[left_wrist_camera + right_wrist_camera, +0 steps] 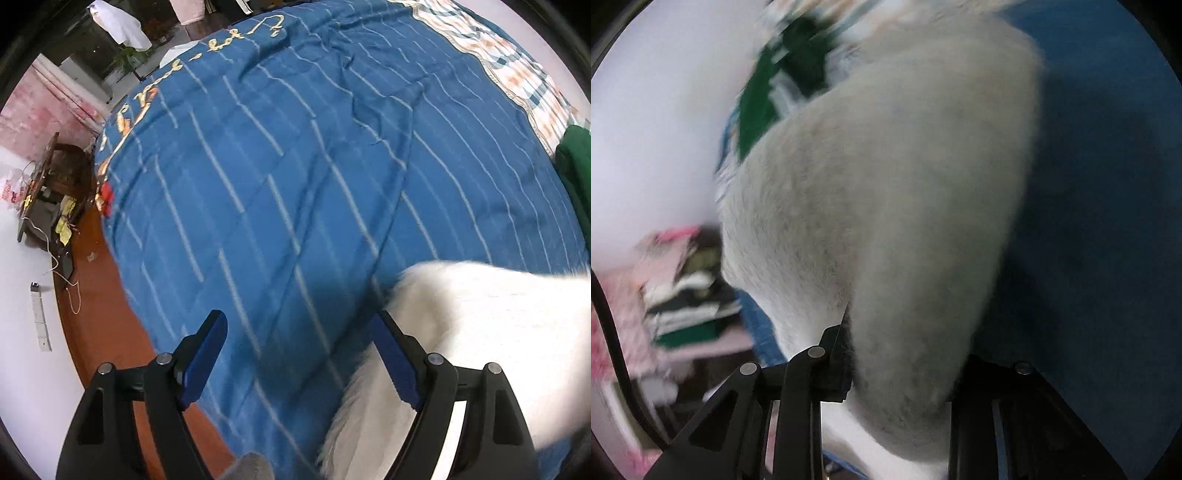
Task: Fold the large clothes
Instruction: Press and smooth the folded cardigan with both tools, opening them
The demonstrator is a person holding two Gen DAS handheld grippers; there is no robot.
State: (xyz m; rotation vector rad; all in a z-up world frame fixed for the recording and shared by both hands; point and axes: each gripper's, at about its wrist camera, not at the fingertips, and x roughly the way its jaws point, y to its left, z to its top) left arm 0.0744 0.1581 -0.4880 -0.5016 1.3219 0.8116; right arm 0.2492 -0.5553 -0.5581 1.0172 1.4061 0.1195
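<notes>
We are treating the fluffy white fleece garment [879, 206], lying on the blue striped quilt [280, 177], as soft, light and floppy, the right gripper [897, 373] pinching its bunched edge, the left gripper [297, 354] gaping empty beside it.

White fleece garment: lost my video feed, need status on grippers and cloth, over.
Left gripper open, empty, over the blue striped bedspread. Right gripper shut on white fleece garment, bunched. Green clothing lies at bed edge.

A fluffy white garment [886, 206] hangs bunched and draped, its lower part over the blue striped bedspread [280, 177].
</notes>
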